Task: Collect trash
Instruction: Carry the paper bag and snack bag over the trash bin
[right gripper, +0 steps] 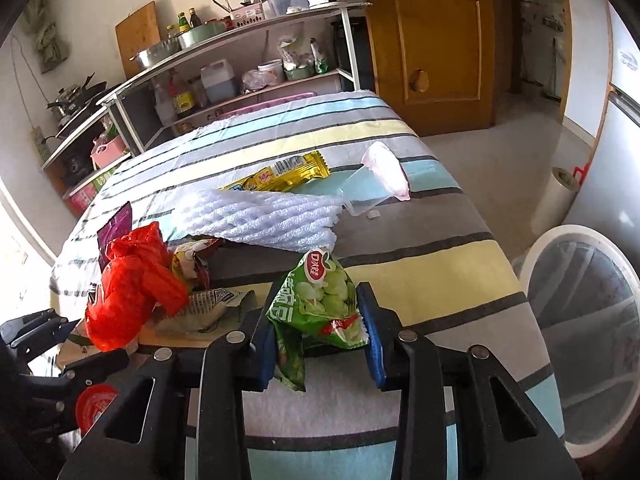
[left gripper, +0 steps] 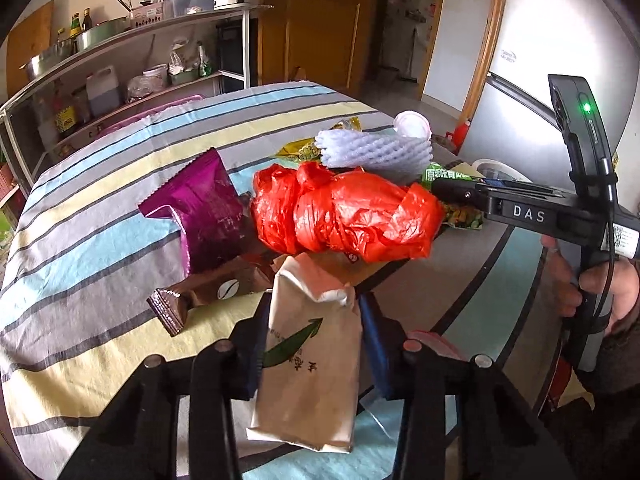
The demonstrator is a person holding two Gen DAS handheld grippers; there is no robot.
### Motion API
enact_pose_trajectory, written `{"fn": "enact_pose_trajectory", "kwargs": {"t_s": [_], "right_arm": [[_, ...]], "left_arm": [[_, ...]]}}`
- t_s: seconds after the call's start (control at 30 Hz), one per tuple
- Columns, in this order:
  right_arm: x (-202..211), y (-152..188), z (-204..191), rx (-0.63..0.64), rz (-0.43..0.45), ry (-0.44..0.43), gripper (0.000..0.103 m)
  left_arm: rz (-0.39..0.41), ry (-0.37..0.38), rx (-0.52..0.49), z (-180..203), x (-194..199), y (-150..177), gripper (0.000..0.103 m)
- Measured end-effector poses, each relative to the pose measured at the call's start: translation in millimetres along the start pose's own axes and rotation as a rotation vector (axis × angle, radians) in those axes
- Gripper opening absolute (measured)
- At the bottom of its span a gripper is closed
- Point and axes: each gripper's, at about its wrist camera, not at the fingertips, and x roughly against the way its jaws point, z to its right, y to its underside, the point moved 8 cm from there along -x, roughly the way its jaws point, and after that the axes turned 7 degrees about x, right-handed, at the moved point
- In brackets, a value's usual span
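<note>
My left gripper (left gripper: 314,320) is shut on a beige paper packet (left gripper: 308,360) with a green leaf print, held above the striped table. Ahead of it lie a crumpled red plastic bag (left gripper: 344,216), a purple wrapper (left gripper: 204,208), a brown wrapper (left gripper: 208,292) and white foam netting (left gripper: 376,148). My right gripper (right gripper: 318,316) is shut on a green snack bag (right gripper: 320,304), lifted over the table's right part. It also shows in the left wrist view (left gripper: 460,194). The right wrist view shows the red bag (right gripper: 132,280), foam netting (right gripper: 264,216), a yellow wrapper (right gripper: 284,174) and a clear plastic cup (right gripper: 380,178).
A white-rimmed trash bin (right gripper: 584,340) stands on the floor right of the table. The striped tablecloth (right gripper: 420,256) covers the table. Kitchen shelves (right gripper: 240,64) with pots and bottles stand behind. A wooden door (right gripper: 436,40) and a fridge (left gripper: 560,60) are at the back right.
</note>
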Motion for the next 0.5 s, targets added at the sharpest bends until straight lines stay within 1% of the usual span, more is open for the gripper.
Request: {"fn": "enact_pose_trajectory", "kwargs": {"t_s": [0.3,0.5], "right_arm": [[15,-2,3,-0.001,0.043,0.001,0.03],[38,-3,8,-0.009,0.098,0.008,0.029]], "left_arm": [[0.042,-0.009,-0.008,10,17,-7,0.044],[0.075,-0.015,-0.019,18,30,-16,0.043]]}}
